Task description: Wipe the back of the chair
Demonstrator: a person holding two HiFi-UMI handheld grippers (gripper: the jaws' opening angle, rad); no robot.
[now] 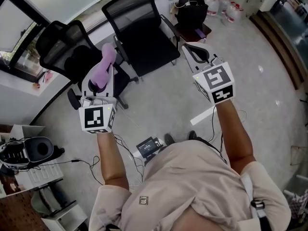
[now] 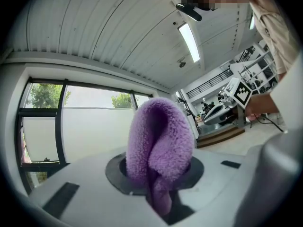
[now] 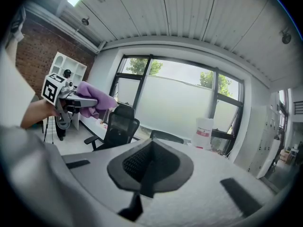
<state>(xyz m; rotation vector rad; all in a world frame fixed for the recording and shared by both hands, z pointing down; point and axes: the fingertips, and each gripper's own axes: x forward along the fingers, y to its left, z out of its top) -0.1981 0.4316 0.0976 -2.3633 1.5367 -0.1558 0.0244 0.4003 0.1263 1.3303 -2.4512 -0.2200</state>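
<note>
As the left tongs (image 1: pixel 105 73) grip the cloth (image 1: pixel 108 56), the chair (image 1: pixel 60 47) stands beyond.

Ahead, left chair (image 1: pixel 67 52) beside right chair (image 1: pixel 144 37); cloth (image 1: pixel 108 54) in the left gripper (image 1: pixel 101 78), before the left chair

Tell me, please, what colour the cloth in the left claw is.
Purple: the fluffy cloth shows best in the left gripper view, pinched in the left claw.

It looked like an office: black mesh swivel chairs (image 1: pixel 144 35) stood on a grey floor (image 1: pixel 163 100) by wide windows (image 3: pixel 180 103)
</note>
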